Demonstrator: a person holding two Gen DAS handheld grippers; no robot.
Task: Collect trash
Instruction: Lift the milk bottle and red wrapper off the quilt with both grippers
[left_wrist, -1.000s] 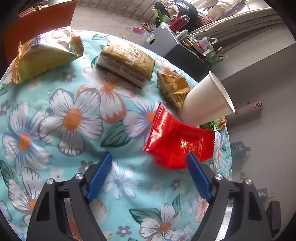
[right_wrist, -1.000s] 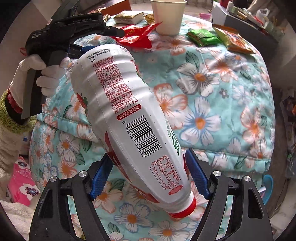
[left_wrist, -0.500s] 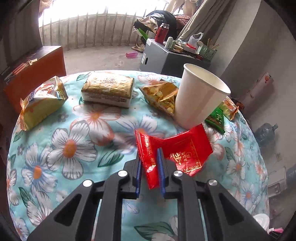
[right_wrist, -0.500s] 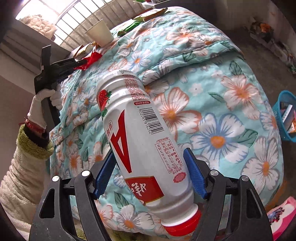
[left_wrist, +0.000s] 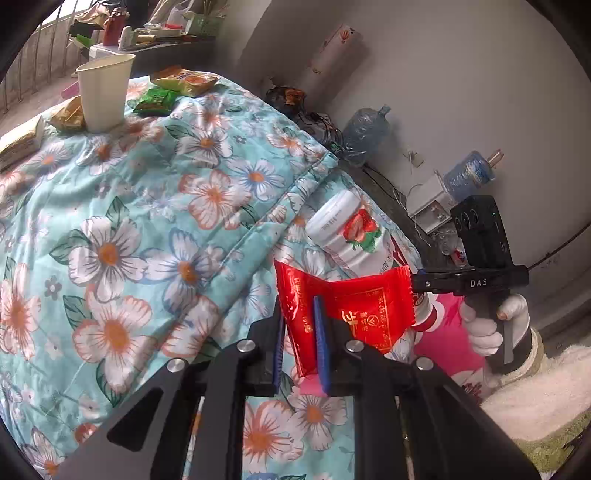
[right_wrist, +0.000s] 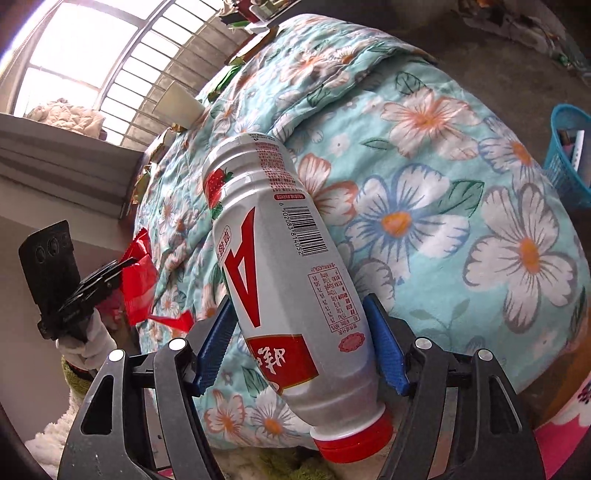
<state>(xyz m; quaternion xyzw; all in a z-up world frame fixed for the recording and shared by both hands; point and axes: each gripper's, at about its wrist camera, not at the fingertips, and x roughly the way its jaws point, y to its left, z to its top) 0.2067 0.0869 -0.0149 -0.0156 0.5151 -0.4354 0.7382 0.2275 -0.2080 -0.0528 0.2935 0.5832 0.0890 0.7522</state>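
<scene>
We've got the floral quilt filling most of both views, w/ leftover trash up at its top: a paper cup upper left of the left wrist view, a green packet and an orange snack bag just beside it, a brown packet touching the cup's left side. Next biggest, the white bottle w/ red cap, centre of the right wrist view, cap toward the lens: the right gripper has it clamped at the lower body, fingers wide around it, and its jaws have just been closing a bit further on it. Smaller, the red wrapper lower centre of the left wrist view, pinched between the narrow fingers of the left gripper, lifted off the quilt and hanging in front of the bottle. Step in hand, as we read it: both pieces picked, carry to disposal. A blue basket sits at the right edge of the right wrist view; can't tell if that's the bin. Next we need a drop spot, then release over it, then back for the cup and packets.
</scene>
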